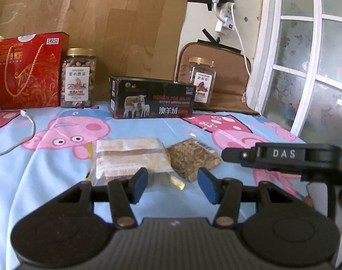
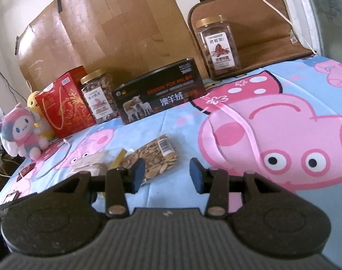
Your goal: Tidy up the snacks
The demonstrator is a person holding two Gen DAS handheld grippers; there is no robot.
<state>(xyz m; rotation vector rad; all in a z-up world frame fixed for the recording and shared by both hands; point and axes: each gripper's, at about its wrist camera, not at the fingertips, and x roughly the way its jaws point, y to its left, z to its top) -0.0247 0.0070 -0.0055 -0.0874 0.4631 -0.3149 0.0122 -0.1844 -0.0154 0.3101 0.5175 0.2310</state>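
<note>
Two snack bags lie on the cartoon-pig sheet (image 1: 47, 180). One is a clear bag of pale wafer biscuits (image 1: 130, 157) with a gold tie; the other holds seeds (image 1: 193, 159). My left gripper (image 1: 173, 185) is open just short of them, its blue pads on either side of the biscuit bag's near corner without pressing it. My right gripper (image 2: 167, 176) is open over the sheet, nothing between its pads, with the seed bag (image 2: 150, 157) just beyond its left finger. The biscuit bag (image 2: 90, 164) is further left. The right gripper (image 1: 229, 155) shows side-on at the right of the left wrist view.
Along the back stand a red gift box (image 1: 31, 72), a nut jar (image 1: 78, 78), a black box with sheep (image 1: 153, 99) and a second jar (image 1: 201, 81) before a brown cushion. A white cable (image 1: 24, 126) trails left. Plush toys (image 2: 20, 132) sit at the far left.
</note>
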